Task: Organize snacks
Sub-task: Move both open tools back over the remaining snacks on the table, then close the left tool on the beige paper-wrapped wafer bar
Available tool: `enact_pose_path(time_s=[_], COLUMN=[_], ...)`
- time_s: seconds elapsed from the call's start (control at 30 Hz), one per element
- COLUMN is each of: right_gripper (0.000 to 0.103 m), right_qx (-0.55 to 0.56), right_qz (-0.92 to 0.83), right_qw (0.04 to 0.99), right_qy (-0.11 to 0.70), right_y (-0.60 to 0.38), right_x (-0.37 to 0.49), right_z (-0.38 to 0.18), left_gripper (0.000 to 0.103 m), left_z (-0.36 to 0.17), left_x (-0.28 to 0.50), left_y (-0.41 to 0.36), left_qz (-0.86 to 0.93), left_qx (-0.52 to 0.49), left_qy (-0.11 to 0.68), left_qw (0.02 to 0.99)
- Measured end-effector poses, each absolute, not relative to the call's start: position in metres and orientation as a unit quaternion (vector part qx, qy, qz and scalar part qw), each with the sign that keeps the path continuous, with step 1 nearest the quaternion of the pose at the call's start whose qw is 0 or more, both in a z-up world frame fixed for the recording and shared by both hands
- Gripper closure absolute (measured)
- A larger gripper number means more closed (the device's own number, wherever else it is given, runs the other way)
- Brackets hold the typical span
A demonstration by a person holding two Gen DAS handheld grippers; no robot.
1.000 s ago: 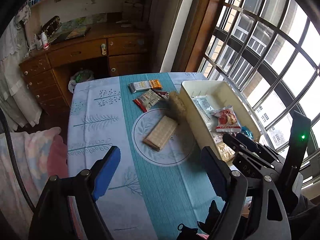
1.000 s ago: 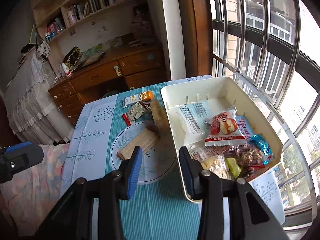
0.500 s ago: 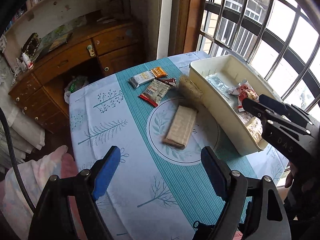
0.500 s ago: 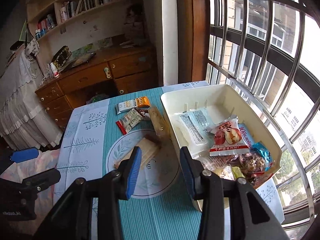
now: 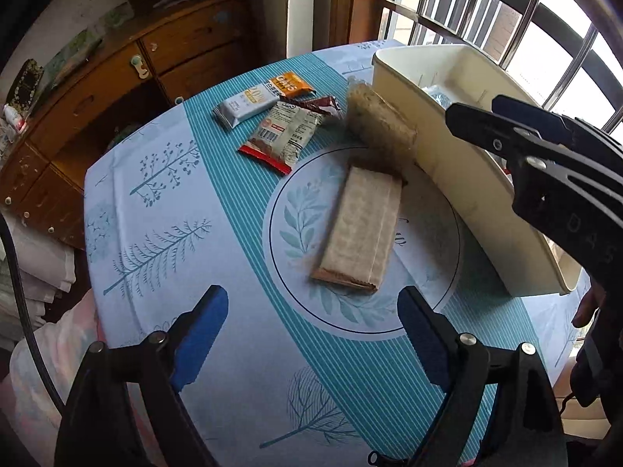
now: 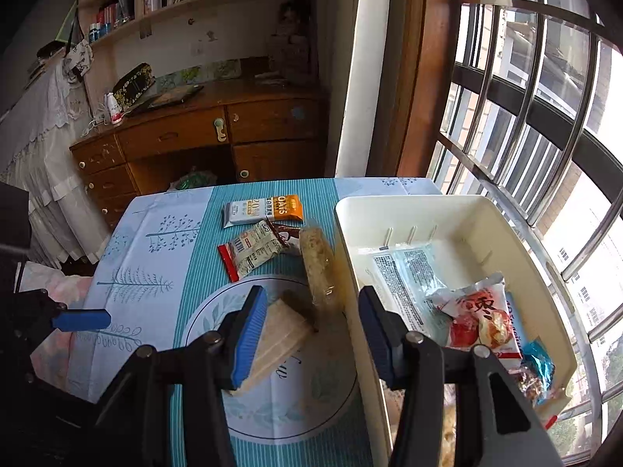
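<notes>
- Now over tabletop centre: left gripper [image 5: 311,330] jaws just widened, empty, above wafer pack [image 5: 360,229].
- Right gripper [image 6: 313,330] jaws just spreading, empty, beside cream bin [image 6: 459,210].

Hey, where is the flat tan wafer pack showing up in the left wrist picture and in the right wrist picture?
Left wrist view: the tan wafer pack lies in the middle, on the tablecloth's round leaf print, beyond the open jaws.
Right wrist view: it sits low and centre, partly hidden behind the left blue pad.
Shared landmark: the cream bin, to the right of the pack in both.
</notes>
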State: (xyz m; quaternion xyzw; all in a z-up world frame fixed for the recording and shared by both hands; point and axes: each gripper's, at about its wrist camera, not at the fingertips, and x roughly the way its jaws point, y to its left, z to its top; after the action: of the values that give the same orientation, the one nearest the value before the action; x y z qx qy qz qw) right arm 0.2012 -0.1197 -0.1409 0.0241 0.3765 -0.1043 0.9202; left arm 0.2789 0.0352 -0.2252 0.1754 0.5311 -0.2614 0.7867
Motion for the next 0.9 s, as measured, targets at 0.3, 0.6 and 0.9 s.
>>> enact_pose_path(time_s=[0.3,0.6,0.9], right_gripper=[0.053,0.053,0.056], right_qx=[0.031,0.048,0.038], right_qz=[-0.096,-0.093,-0.091], right_qw=[0.907,0.897,0.894], right_qy=[0.409,0.43,0.437], right_y=[-0.127,-0.135,-0.14], right_x=[0.227,0.242,0.251], right_z=[-0.168,-0.18,-0.185], left_gripper=[0.015,0.015,0.018], left_z=[-0.262,-0.281,-0.295], left_x=[0.292,0.303,0.317], left_y=[0.018,0.002,-0.006], left_qz=[-0.284,-0.302,-0.289], left_qx=[0.17,0.155,0.148], left_qy=[0.525,0.534,0.55], left_qw=[0.784,0.774,0.769])
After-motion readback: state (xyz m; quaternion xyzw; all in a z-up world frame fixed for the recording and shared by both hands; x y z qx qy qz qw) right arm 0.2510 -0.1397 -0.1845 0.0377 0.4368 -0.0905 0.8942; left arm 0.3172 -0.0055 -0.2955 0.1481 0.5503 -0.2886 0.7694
